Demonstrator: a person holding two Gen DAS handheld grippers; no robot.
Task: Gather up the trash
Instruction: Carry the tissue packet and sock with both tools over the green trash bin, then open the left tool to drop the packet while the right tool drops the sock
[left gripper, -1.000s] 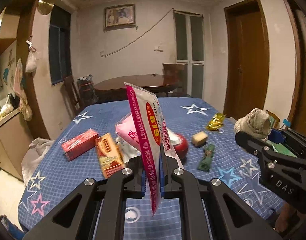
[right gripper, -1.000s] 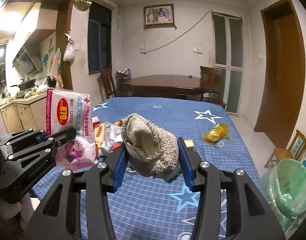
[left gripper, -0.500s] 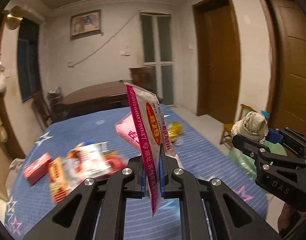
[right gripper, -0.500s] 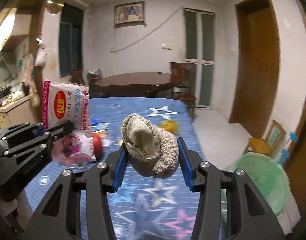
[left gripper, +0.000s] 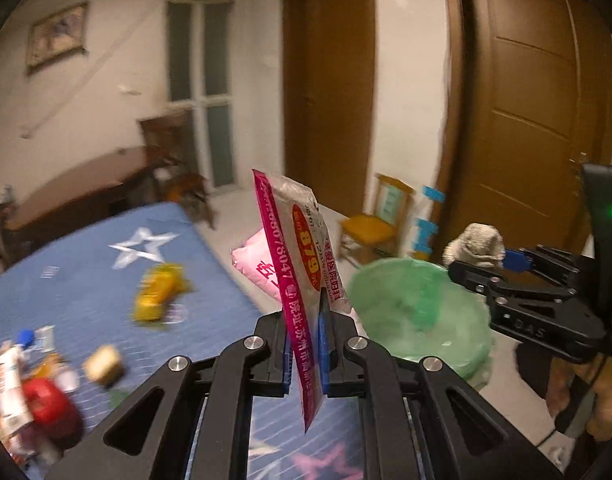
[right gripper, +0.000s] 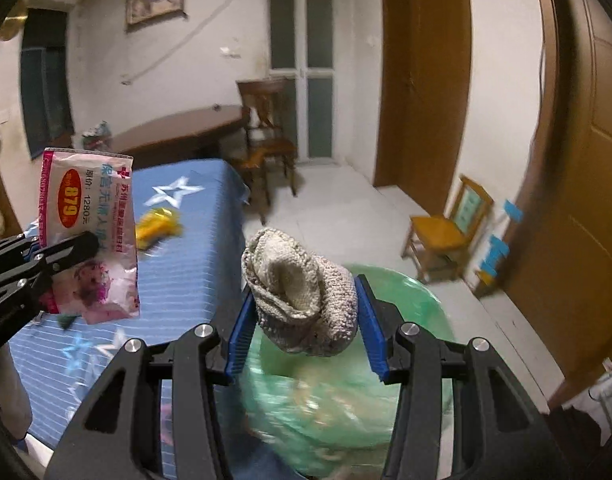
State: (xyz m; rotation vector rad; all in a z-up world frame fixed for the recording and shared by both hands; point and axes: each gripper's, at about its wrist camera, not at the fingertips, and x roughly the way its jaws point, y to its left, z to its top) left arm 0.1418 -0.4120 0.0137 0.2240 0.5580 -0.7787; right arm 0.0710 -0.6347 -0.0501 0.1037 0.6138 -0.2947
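Note:
My left gripper (left gripper: 304, 344) is shut on a pink and white plastic packet (left gripper: 301, 264), held upright over the right edge of the blue star-patterned table (left gripper: 85, 280); the packet also shows in the right wrist view (right gripper: 87, 232). My right gripper (right gripper: 306, 328) is shut on a balled grey knitted cloth (right gripper: 301, 292), held above the green-lined trash bin (right gripper: 422, 320). The bin stands on the floor right of the table (left gripper: 418, 312). The right gripper with the cloth (left gripper: 476, 242) shows at the right of the left wrist view.
On the table lie a yellow wrapper (left gripper: 157, 292), a tan block (left gripper: 103, 364), a red object (left gripper: 49, 408) and other litter. A small wooden chair (right gripper: 446, 232) stands by the brown door (right gripper: 586, 160). A dining table and chair (right gripper: 265, 120) are behind.
Both grippers have swung right, away from the table's middle toward the green bin. The cloth now hangs over the bin; the packet is at the table's right edge. Both grips are unchanged.

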